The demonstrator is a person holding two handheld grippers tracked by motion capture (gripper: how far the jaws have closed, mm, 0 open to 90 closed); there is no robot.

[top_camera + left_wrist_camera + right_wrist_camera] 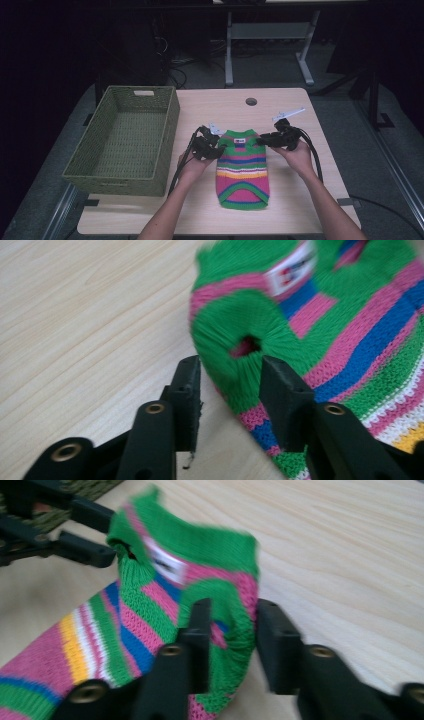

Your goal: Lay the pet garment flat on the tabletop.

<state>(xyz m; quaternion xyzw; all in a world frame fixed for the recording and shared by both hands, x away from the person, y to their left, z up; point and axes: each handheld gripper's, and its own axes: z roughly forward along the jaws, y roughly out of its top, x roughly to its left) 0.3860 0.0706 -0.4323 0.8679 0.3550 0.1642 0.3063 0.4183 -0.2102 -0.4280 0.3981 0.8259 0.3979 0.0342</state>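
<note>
Striped knit in green, pink, blue, white and yellow lies flat on the pale wooden table (pixel 295 200): a small sweater (pixel 243 167), its green hem nearest the person and its collar pointing away. In the high view the person's forearms come up on either side of it, each hand carrying a gripper to one shoulder of the garment.

On the sweater's left side, the left gripper (pixel 230 377) has its jaws spread, straddling the green ribbed armhole cuff; the knit sits between them, though the blur makes it hard to say whether either jaw presses on the fabric. On the right side, the right gripper (pixel 232 622) also has its jaws apart, with the green cuff of the other armhole between them, and the left jaw looks to be touching the knit. A white label (pixel 239 140) shows inside the collar.

Left of the sweater, well apart, a green woven basket (pixel 167 130) stands on the table. Beyond the collar, near the far edge, a round grommet hole (pixel 251 101) is set in the tabletop.
</note>
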